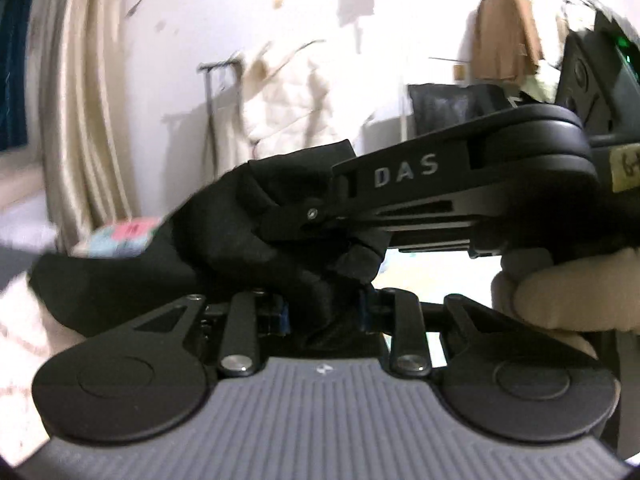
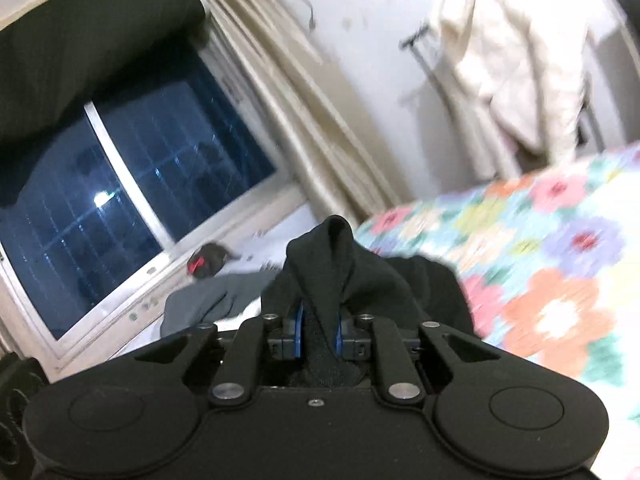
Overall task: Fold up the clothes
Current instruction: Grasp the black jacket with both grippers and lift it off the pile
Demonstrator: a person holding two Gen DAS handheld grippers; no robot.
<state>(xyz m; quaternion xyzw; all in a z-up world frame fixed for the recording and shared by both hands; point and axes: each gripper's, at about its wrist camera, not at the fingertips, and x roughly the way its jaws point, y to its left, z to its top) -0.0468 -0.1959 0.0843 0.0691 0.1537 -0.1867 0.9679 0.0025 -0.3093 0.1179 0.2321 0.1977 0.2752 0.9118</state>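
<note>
Both tools sit close together with little room between them. The left tool (image 1: 324, 312) is clamped on a bunched fold of the black garment (image 1: 224, 248), which rises from between its blue pads and spreads leftward. The right tool (image 1: 320, 216) crosses just above, its tip pinching the same cloth. In the right wrist view, the right tool (image 2: 320, 332) is clamped on the black garment (image 2: 336, 264), whose peak points up and away. Beyond lie the floral bedspread (image 2: 540, 264), the curtain (image 2: 288, 100) and the dark window (image 2: 132, 208).
</note>
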